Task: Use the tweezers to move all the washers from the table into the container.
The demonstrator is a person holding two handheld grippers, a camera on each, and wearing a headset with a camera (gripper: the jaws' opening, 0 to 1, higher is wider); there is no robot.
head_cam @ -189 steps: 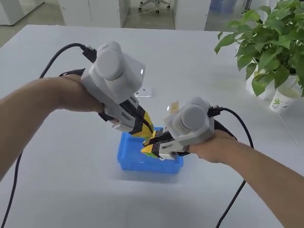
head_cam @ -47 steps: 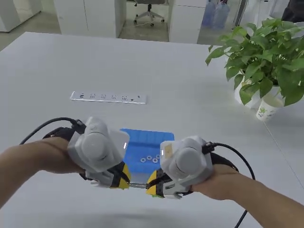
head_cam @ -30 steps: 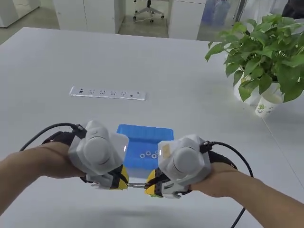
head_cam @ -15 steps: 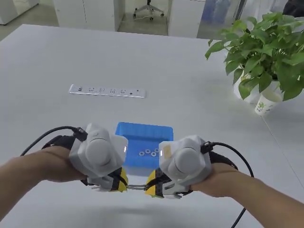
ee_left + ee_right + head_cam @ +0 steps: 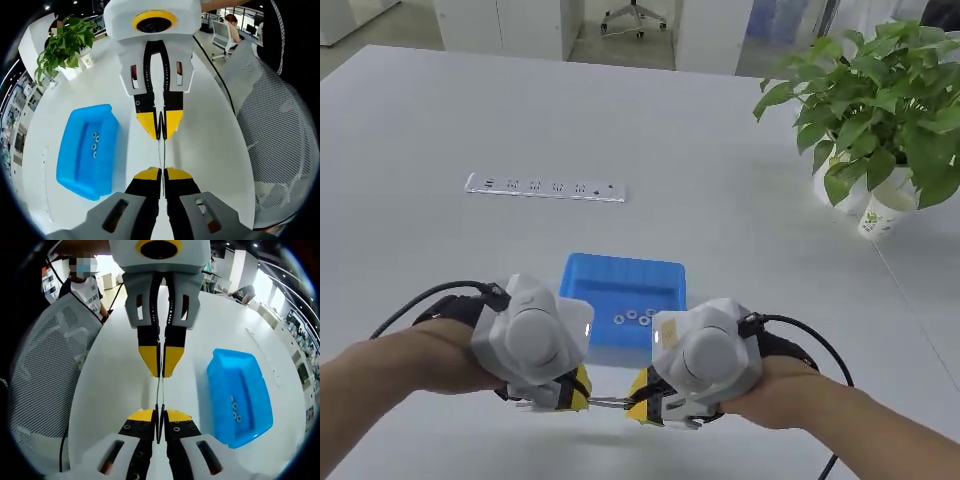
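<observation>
- Pale grey tabletop takes up most of head view; office floor w/ a wheeled chair along top edge.
- Top right of frame: potted plant, green leaves, white pot, standing on the tabletop.
- Right side of left gripper view: mesh chair beside the tabletop edge.
- Bottom of head view: left hand-held gripper just left of centre, right hand-held gripper just right of centre. Each is in one of the person's hands, yellow tips facing each other, close together.
- Both have jaws pressed together, each pinching one end of the tweezers. The thin metal strip bridges the small gap betw. the two tips, roughly level, over bare tabletop.
- Centre of head view, just above the two grippers: blue rectangular container, open top. It sits at left in left gripper view and at right in right gripper view, apart from the tweezers in both.
- Upper left of centre: white power strip, flat on the tabletop, well apart from container.
- Inside container, on its floor: washers, a few small silver rings in a short row.
</observation>
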